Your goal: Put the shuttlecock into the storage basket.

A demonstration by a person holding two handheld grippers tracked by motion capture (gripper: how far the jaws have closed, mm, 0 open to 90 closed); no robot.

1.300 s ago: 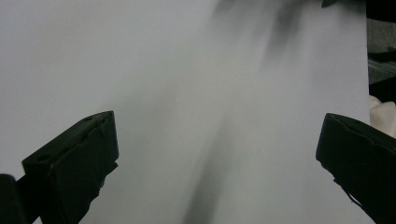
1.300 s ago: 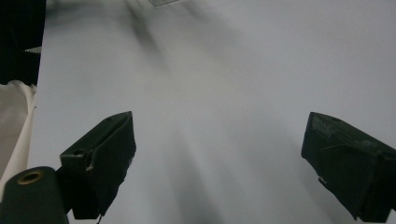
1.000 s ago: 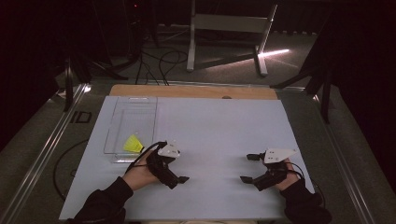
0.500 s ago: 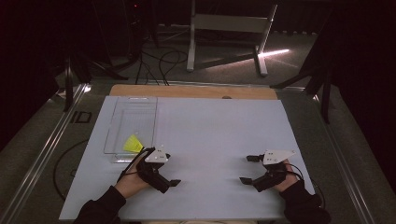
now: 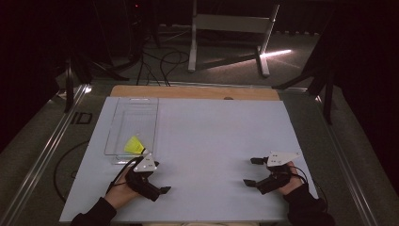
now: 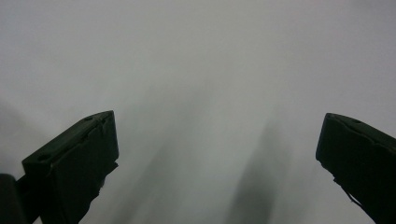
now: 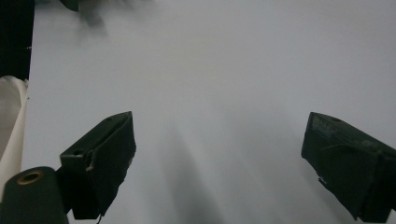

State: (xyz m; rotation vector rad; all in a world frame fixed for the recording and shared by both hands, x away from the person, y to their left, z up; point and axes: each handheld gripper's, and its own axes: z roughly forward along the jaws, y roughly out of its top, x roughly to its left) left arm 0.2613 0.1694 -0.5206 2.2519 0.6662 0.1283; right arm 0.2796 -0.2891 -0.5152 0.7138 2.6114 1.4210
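Observation:
My left gripper (image 5: 160, 177) rests low over the white table (image 5: 216, 136) near its front left, open, with nothing between its jaws. In the left gripper view the gripper (image 6: 215, 120) has its jaws spread wide over bare white surface. My right gripper (image 5: 250, 171) sits near the front right, also open and holding nothing. The right gripper view shows the gripper (image 7: 219, 117) with the same wide gap over the table. A small yellow object (image 5: 133, 145) lies in the near end of a clear tray (image 5: 117, 127), just beyond the left gripper.
A wooden strip (image 5: 193, 92) runs along the table's far edge. Beyond it a metal stand (image 5: 230, 28) and cables (image 5: 155, 61) are on the dark floor. A cream cloth edge (image 7: 11, 126) shows at the left of the right gripper view.
My left gripper has drawn back to the left and toward the near edge, away from the table's middle. The right gripper has hardly moved.

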